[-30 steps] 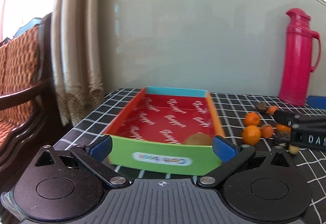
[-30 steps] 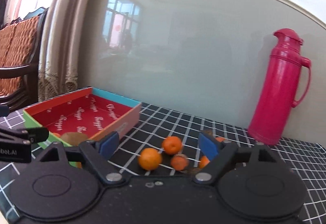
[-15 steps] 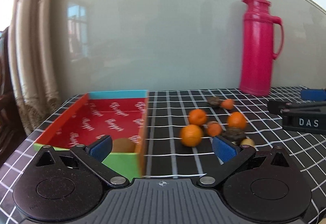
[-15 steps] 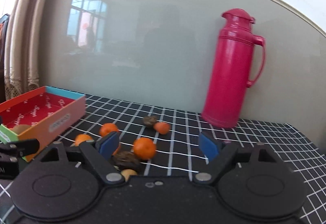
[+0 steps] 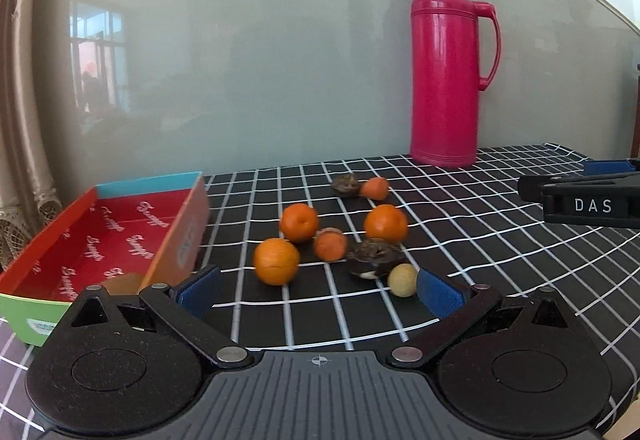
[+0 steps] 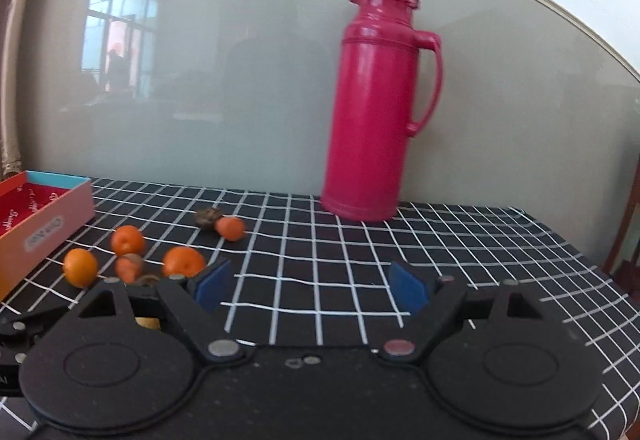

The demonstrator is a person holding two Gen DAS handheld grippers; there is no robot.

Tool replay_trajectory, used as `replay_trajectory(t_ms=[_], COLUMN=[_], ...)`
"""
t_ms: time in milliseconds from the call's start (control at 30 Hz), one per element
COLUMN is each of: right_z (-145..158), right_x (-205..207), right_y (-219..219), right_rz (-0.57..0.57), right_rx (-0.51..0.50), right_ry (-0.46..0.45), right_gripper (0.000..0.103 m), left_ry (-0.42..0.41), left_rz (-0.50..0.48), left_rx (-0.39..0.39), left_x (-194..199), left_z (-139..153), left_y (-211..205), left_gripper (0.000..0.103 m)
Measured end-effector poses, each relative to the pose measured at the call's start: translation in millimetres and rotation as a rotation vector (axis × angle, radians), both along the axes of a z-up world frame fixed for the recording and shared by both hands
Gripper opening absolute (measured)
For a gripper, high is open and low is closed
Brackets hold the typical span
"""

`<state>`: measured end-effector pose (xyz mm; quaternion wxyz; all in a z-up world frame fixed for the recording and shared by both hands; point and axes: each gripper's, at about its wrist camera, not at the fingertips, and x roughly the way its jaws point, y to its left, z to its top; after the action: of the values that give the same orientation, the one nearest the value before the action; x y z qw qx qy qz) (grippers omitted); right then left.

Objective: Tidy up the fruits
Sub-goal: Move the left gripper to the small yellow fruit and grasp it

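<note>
a black cloth [image 5: 460, 240] with a thin white grid is seen stretched over the table, matte and slightly rippled at its far edge. a shallow cardboard tray [image 5: 182, 236] is set at the left, its inside red with pale script, its walls orange, green and blue; a brown rounded fruit [image 5: 122, 283] is glimpsed in its near corner, half hidden by the gripper body. a tall glossy pink flask [image 5: 448, 68] with a loop handle is stood upright against the smooth grey wall panel.

the fruit is scattered on the cloth, beside the tray and outside it. three round, dimpled oranges are counted: one nearest [image 5: 277, 261], one behind it [image 5: 299, 223], one to the right [image 5: 386, 223]. a smaller reddish-orange piece [image 5: 330, 245] is lodged between them. a dark, wrinkled husk [image 5: 374, 260] is lying just beside a small pale yellow ball of fruit [image 5: 403, 280]. farther back, another dark wrinkled piece [image 5: 346, 185] is touching a small orange one [image 5: 375, 188].

the left gripper [image 5: 318, 290] is held low and level over the cloth, blue pads spread wide, nothing between them; the pale fruit sits just by its right pad. the right gripper [image 6: 310, 286] is likewise held level and spread wide with nothing held, pointed at bare cloth before the flask, the fruit off to its left.
</note>
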<state>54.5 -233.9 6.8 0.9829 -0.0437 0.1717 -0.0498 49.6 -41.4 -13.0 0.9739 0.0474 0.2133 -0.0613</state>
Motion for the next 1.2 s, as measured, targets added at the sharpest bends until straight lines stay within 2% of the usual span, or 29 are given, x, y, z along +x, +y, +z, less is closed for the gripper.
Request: replay_trajectory(t_ms=[567,767,800,833,900,1133,1167,1200], right_z=[-7,-9,-9,-9,-10,-14,-15,-15], right_x=[-2,0,1,1,4,14,14,14], right_y=[-34,-42,-44,-45,-47,-57,-58,-59], right_rz=[-0.063,-0.070,-0.073,-0.078,-0.089,-0.142,-0.145,-0.146], right_rx=[0.017,0.021,0.022,0.022,0.022,0.038,0.038,0.037], right_ry=[0.014,0.018,0.019,0.021,0.029,0.061,0.064,0.066], right_gripper=[0.086,0.086,0.086,0.086,0.086,0.086,0.086,0.086], left_ry=[0.004,0.041,0.046,0.053,0.083,0.112,0.121,0.134], left_rz=[-0.049,-0.052,-0.053,-0.052,-0.054,-0.048,-0.048,-0.047], left_rx=[0.002,-0.012,-0.013,-0.012,-0.006,-0.006,-0.009,-0.015], left_x=[4,15,17,19,24,37,40,43], left_z=[-4,-8,-9,-10,-14,-20,-21,-22], left_y=[-32,-40,-41,-43,-47,-58,-59,-59], left_gripper=[0.103,0.103,0.101,0.094,0.087,0.084,0.080,0.070])
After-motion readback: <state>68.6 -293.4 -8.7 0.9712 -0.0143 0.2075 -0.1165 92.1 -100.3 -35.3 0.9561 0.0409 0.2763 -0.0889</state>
